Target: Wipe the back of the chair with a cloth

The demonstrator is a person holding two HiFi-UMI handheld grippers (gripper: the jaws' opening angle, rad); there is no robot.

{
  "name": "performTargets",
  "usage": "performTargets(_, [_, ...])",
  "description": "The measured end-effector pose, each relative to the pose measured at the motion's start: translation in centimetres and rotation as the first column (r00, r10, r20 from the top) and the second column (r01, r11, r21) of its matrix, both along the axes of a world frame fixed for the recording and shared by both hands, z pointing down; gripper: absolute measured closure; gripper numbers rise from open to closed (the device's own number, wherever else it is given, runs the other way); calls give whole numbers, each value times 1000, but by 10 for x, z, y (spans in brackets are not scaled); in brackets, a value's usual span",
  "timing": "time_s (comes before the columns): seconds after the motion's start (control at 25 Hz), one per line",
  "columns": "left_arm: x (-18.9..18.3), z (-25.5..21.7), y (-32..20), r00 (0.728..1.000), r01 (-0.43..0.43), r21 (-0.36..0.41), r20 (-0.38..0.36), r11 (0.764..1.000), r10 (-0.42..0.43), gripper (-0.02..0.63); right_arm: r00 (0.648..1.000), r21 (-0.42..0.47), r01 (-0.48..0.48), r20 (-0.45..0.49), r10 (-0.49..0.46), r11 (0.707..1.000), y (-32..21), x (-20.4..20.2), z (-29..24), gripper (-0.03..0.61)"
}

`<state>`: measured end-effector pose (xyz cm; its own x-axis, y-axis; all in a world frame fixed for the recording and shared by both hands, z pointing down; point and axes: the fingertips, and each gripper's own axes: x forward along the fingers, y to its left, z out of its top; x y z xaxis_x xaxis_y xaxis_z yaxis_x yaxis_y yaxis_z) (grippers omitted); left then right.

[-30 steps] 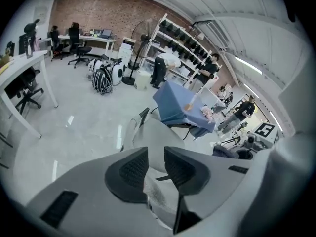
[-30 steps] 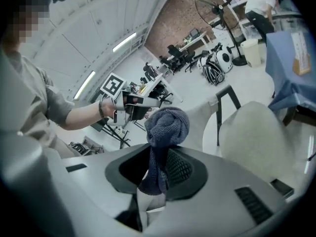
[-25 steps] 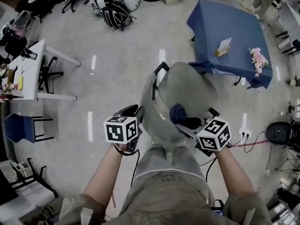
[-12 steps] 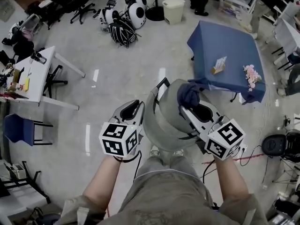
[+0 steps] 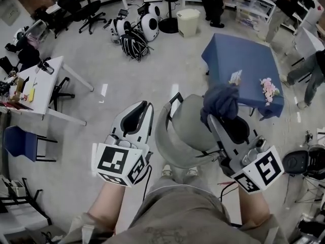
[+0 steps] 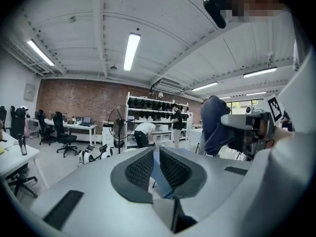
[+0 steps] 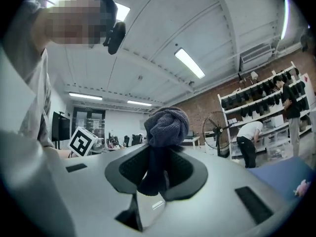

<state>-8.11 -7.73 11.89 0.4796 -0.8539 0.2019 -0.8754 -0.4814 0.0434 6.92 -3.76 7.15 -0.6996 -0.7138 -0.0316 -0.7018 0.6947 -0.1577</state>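
Clamping the bunched cloth (image 5: 221,101), the right gripper (image 5: 217,120) is hovering above the chair (image 5: 185,131) back's right edge; the left gripper (image 5: 138,108) is closing empty. Wiping seemingly awaits: the cloth needs pressing onto the backrest.

— Where's the cloth (image 5: 219,101)?
— Dark blue, bunched into a ball, pinched in my right tool (image 5: 216,117) and held over the chair (image 5: 185,131).
— And the chair?
— Grey, standing on the floor just in front of me, one black armrest showing.
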Motion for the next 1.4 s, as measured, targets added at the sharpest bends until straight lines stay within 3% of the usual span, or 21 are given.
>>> performTargets(0.28, [2,-46,15,996,7,171,88,985,-22,563,997,119,-67,-22,70,991,18,15,-36,474])
performTargets(0.52, [5,-57,27,993,25,213,105,977,-48,563,996,146,-76,-45,83,986,28,20,-40,474])
performTargets(1.4, [5,-37,33,988,25,178,144,984,-51,563,996,89,-44,-77,51,995,26,8,-16,474])
